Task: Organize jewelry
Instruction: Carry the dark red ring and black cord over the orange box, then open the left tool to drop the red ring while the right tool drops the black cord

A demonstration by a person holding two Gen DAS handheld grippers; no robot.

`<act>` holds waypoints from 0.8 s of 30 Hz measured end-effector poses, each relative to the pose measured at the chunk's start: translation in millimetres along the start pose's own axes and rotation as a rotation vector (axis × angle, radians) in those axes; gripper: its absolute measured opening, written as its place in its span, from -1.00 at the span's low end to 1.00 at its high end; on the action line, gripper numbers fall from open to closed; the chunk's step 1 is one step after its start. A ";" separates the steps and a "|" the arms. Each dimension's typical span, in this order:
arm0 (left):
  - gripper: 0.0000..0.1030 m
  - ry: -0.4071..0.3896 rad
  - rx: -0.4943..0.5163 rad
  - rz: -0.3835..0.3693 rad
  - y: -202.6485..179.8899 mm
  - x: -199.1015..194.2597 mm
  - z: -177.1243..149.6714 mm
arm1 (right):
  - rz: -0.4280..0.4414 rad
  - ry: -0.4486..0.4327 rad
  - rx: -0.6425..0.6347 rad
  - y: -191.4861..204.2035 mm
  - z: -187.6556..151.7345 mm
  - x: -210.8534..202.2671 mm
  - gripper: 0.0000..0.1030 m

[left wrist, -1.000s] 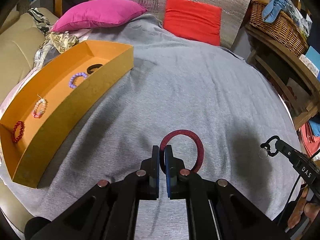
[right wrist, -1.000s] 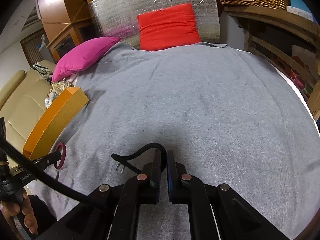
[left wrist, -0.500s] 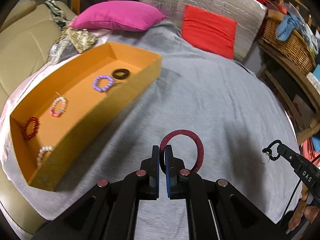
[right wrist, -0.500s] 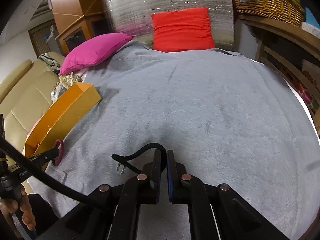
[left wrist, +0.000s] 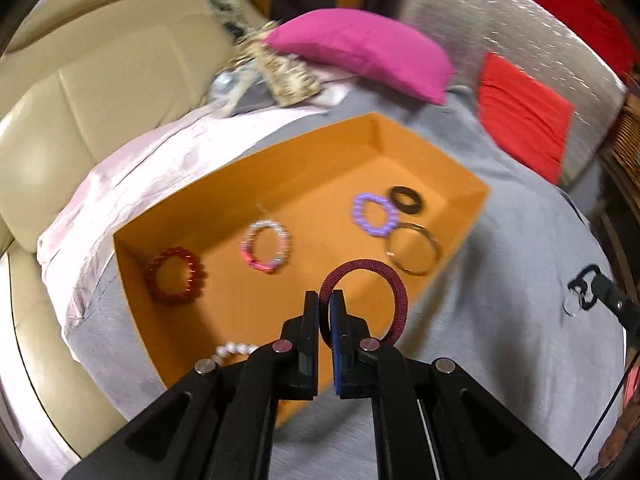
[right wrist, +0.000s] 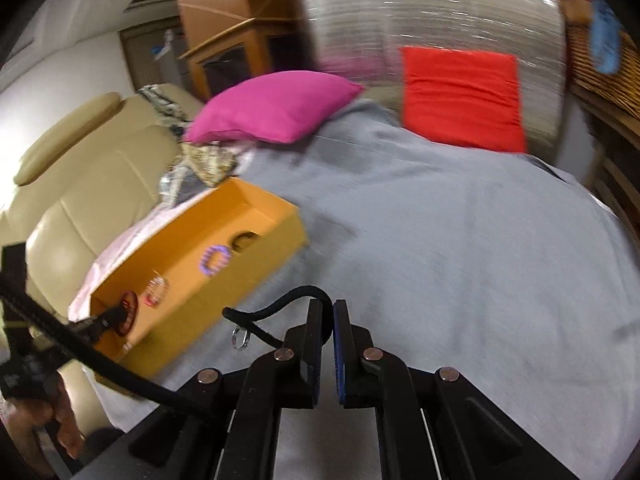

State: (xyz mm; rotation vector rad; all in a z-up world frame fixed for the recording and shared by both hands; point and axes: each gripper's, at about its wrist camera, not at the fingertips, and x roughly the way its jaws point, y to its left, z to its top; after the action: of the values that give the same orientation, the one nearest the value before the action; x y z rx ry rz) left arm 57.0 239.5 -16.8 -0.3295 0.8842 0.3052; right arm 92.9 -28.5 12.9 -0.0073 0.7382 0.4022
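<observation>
A: Starting with the left wrist view, report the left gripper (left wrist: 325,300).

B: Its fingers pinch a dark red bangle (left wrist: 394,286), held above the near part of the orange box (left wrist: 432,168). Inside lie a red bead bracelet (left wrist: 176,276), a pink one (left wrist: 266,246), a purple one (left wrist: 374,210), a black ring (left wrist: 406,199) and a gold bangle (left wrist: 414,248).

A: Right wrist view?

B: The right gripper (right wrist: 327,312) is pinching a black cord (right wrist: 276,306) with a small metal ring (right wrist: 239,338), over the grey blanket (right wrist: 460,240), beside the box.
</observation>
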 end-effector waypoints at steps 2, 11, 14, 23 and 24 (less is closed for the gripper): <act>-0.90 0.016 -0.012 0.016 6.8 8.8 4.8 | 0.026 0.016 -0.024 19.2 12.7 18.4 -0.89; -0.90 0.058 -0.061 0.052 30.1 35.2 17.8 | 0.042 0.097 -0.152 84.9 49.7 94.5 -0.89; -0.90 0.063 -0.063 0.060 32.4 39.3 19.1 | 0.038 0.132 -0.174 94.4 56.1 115.6 -0.89; -0.90 0.095 -0.090 0.072 45.4 52.2 22.8 | 0.025 0.199 -0.204 108.9 68.3 154.2 -0.89; -0.90 0.099 -0.090 0.074 46.5 53.5 23.8 | 0.020 0.204 -0.207 110.6 69.4 158.5 -0.89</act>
State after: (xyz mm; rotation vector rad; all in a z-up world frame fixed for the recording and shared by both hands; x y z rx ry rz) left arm 87.3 297.8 -52.4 -0.3988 0.9838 0.4011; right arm 204.2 139.9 -24.7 -0.2385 0.8954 0.5009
